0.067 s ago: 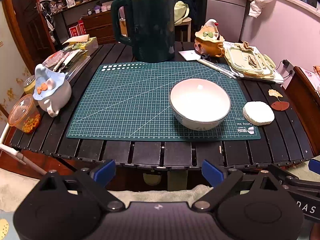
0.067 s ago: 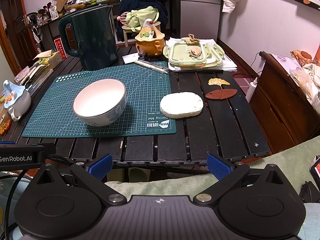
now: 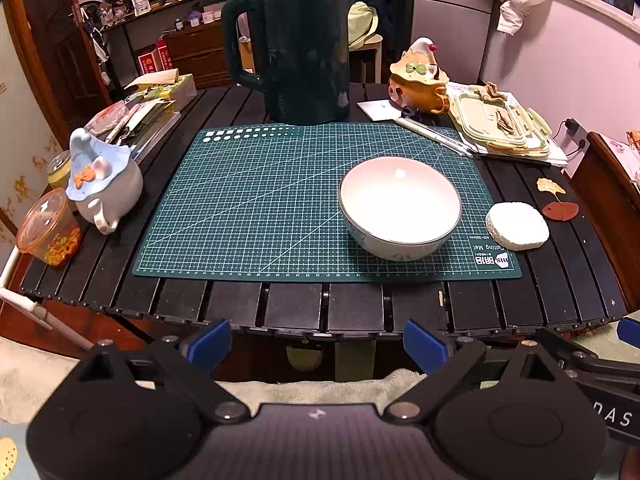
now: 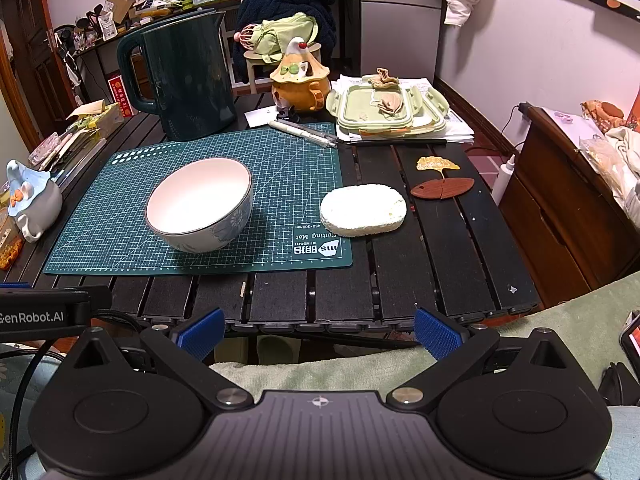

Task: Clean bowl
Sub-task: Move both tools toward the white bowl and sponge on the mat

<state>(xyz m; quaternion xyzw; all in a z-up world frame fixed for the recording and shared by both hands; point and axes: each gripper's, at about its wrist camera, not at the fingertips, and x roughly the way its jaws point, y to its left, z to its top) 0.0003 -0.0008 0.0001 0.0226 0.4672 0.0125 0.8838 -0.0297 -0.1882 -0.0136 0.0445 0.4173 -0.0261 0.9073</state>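
Observation:
A white bowl [image 3: 400, 206] [image 4: 200, 204] with a grey rim and blue flower pattern stands upright on the right part of a green cutting mat [image 3: 256, 204] [image 4: 288, 176]. A white oval sponge [image 3: 517, 226] [image 4: 363, 209] lies just right of the bowl, half off the mat's edge. My left gripper [image 3: 316, 344] hangs open before the table's front edge, nothing between its blue pads. My right gripper [image 4: 318, 334] is likewise open and empty, off the front edge, roughly in line with the sponge.
A tall dark green kettle [image 3: 292, 56] [image 4: 188, 76] stands behind the mat. A blue-lidded pot [image 3: 106, 184] and an orange tub [image 3: 50, 226] sit left. An orange lidded pot [image 4: 300, 84], green box lids [image 4: 386, 110], pens [image 4: 304, 130] and leaf-shaped pieces [image 4: 440, 178] occupy the back right.

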